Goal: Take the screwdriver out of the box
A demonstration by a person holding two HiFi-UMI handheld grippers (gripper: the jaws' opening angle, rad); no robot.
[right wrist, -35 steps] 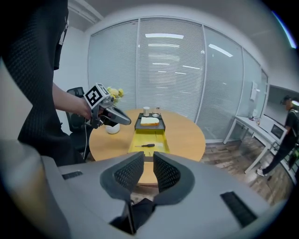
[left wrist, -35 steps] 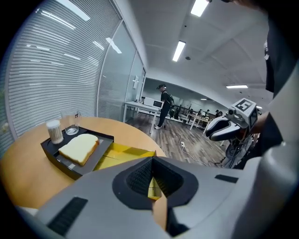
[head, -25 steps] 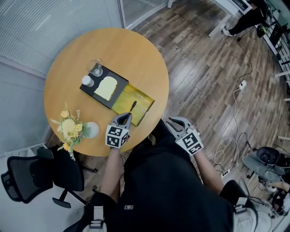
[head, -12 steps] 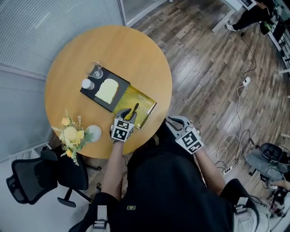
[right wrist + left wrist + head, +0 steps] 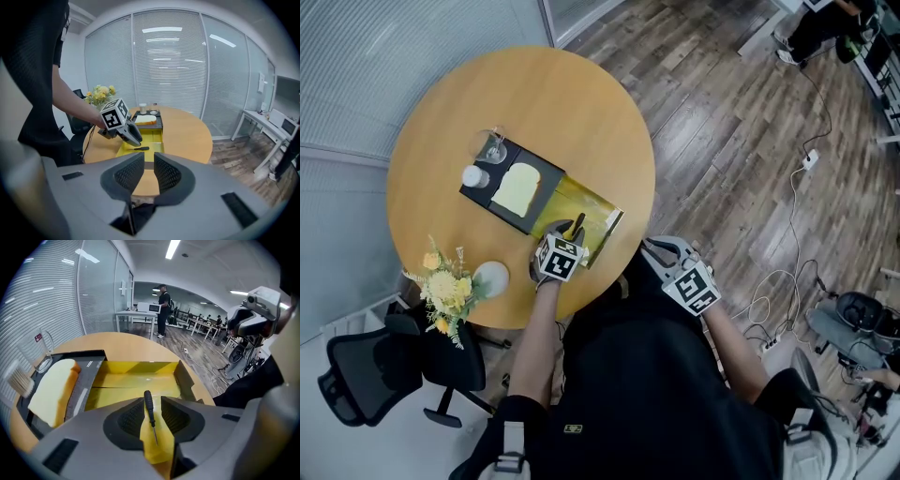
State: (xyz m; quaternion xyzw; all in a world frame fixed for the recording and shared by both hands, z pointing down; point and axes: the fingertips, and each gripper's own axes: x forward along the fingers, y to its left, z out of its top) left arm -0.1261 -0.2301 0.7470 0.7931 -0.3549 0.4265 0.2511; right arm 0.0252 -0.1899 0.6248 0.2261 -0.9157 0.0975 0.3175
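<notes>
A black-handled screwdriver (image 5: 149, 411) lies flat on the floor of the open yellow box (image 5: 136, 380), which sits at the near edge of the round table (image 5: 562, 103). My left gripper (image 5: 152, 413) points down into the box. Its jaws have just been opening and now stand open on either side of the screwdriver's handle, pads not pressing. In the head view the left gripper (image 5: 569, 234) covers the near end of the screwdriver (image 5: 578, 223). My right gripper (image 5: 149, 161) hangs off the table's near side by my body, jaws slightly apart and holding nothing.
A black tray (image 5: 478, 195) beside the box carries a slice of bread (image 5: 517, 187), a glass (image 5: 492, 145) and a small white container (image 5: 471, 175). Yellow flowers (image 5: 445, 281) stand at the table's left edge. An office chair (image 5: 384, 370) is left of me.
My left gripper has gone forward from the table's edge and dipped down into the yellow box over the screwdriver. The right gripper has barely shifted.
</notes>
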